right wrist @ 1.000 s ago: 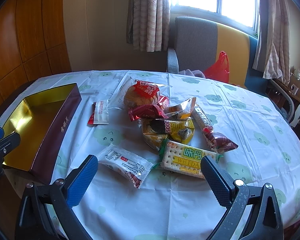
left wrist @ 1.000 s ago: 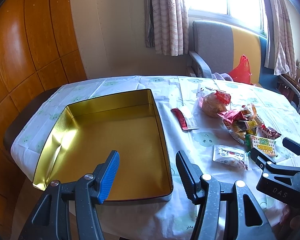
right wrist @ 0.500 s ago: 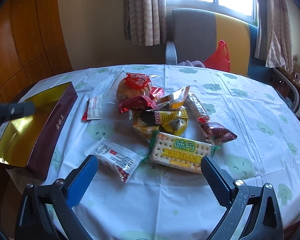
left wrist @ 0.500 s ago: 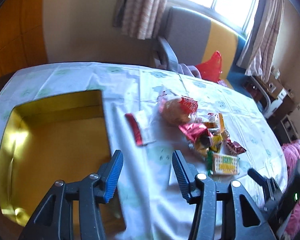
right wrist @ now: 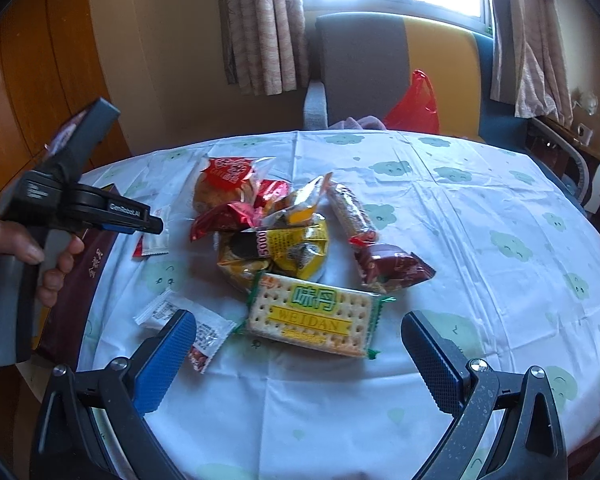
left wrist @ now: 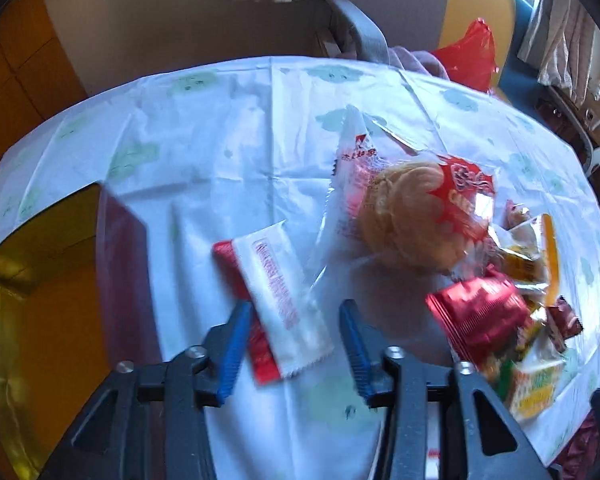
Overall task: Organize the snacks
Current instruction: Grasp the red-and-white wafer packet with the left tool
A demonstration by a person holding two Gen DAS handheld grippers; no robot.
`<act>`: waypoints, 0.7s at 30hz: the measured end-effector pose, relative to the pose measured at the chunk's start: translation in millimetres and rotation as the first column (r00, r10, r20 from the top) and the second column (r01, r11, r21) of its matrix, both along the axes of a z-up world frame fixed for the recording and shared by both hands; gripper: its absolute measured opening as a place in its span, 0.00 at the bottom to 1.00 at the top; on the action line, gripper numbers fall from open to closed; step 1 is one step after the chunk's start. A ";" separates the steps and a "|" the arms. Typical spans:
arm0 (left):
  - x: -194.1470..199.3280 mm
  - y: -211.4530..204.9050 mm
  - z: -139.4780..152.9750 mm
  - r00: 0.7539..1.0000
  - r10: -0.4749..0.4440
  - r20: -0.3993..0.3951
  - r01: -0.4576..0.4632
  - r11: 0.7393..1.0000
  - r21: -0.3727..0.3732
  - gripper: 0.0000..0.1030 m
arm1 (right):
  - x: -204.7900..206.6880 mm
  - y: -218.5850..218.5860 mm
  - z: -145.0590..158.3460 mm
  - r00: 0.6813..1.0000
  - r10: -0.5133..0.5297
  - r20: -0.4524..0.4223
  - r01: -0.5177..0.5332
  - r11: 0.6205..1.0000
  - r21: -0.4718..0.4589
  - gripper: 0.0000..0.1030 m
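- Left gripper (left wrist: 292, 344): a second ago it hung over the gold tin (left wrist: 40, 300); it has since swung across and down to the red-and-white sachet (left wrist: 276, 300), and the tin now lies off to its left.
- Left jaws: they have just been closing from a wider spread and now stand about half open. The near end of the sachet lies between the fingers (left wrist: 232, 344). The left pad sits close against the sachet's red edge; the view is blurred, so contact cannot be confirmed. The right pad stands clear of it. Nothing is gripped.
- Sachet: flat on the tablecloth (left wrist: 204, 152), running away from the left gripper and slightly leftward, in the same spot as a second ago.
- Bun packet (left wrist: 416, 216): ahead and to the right of the left gripper, in the same place as before.
- Right gripper (right wrist: 300, 356): jaws wide open and empty, spread much as before. It has drawn closer over the table.
- Cracker pack (right wrist: 312, 316): just ahead of the right gripper, between the lines of its two fingers, untouched on the cloth. A small white packet (right wrist: 188, 324) lies by its left finger.
- Snack pile (right wrist: 276, 236): farther ahead of the right gripper, arrangement unchanged.
- Left hand (right wrist: 16, 256): seen from the right wrist at the far left, wrapped on the handle, with the tool's nose over the sachet beside the tin.
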State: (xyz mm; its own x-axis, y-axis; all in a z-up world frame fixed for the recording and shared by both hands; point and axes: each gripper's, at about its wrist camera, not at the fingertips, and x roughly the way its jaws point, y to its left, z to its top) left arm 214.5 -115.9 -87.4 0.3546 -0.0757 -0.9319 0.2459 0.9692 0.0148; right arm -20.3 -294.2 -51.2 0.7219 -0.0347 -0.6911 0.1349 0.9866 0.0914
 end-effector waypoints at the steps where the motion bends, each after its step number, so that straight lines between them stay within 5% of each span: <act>1: 4.4 -1.9 -4.0 1.000 0.008 0.005 -0.008 1.000 0.020 0.49 | -0.5 -1.5 0.2 0.999 -0.006 -0.037 0.005 1.000 -0.018 1.00; 5: 13.7 -3.2 -11.7 1.000 0.008 0.012 -0.009 0.999 0.036 0.49 | 0.3 -11.9 -3.2 0.999 -0.019 -0.038 0.019 1.000 0.007 1.00; 7: 10.8 -3.5 -9.6 1.000 -0.007 0.026 0.006 0.999 0.033 0.36 | -0.4 -16.5 -3.8 0.999 -0.024 -0.043 0.025 1.000 0.016 1.00; 9: 1.8 -1.9 -7.5 0.999 -0.011 0.030 0.011 1.000 0.015 0.34 | 0.3 -21.4 -5.0 0.999 -0.020 -0.043 0.021 0.999 0.043 1.00; 16: -59.5 -4.0 2.7 0.995 -0.082 0.050 0.084 0.995 -0.056 0.32 | -3.0 -45.4 -8.8 0.999 -0.008 -0.048 0.014 0.991 0.134 0.93; 21: -109.0 -5.3 15.9 0.984 -0.156 0.091 0.163 0.983 -0.078 0.32 | -6.9 -40.3 -16.0 0.991 0.113 -0.076 -0.102 0.984 0.144 0.87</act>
State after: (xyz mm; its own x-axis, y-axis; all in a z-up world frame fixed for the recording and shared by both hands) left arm 105.5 -121.2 -71.5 0.4084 -0.2153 -0.8871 0.3990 0.9161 -0.0386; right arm -27.1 -334.5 -67.2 0.6558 0.1414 -0.7416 0.0417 0.9740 0.2225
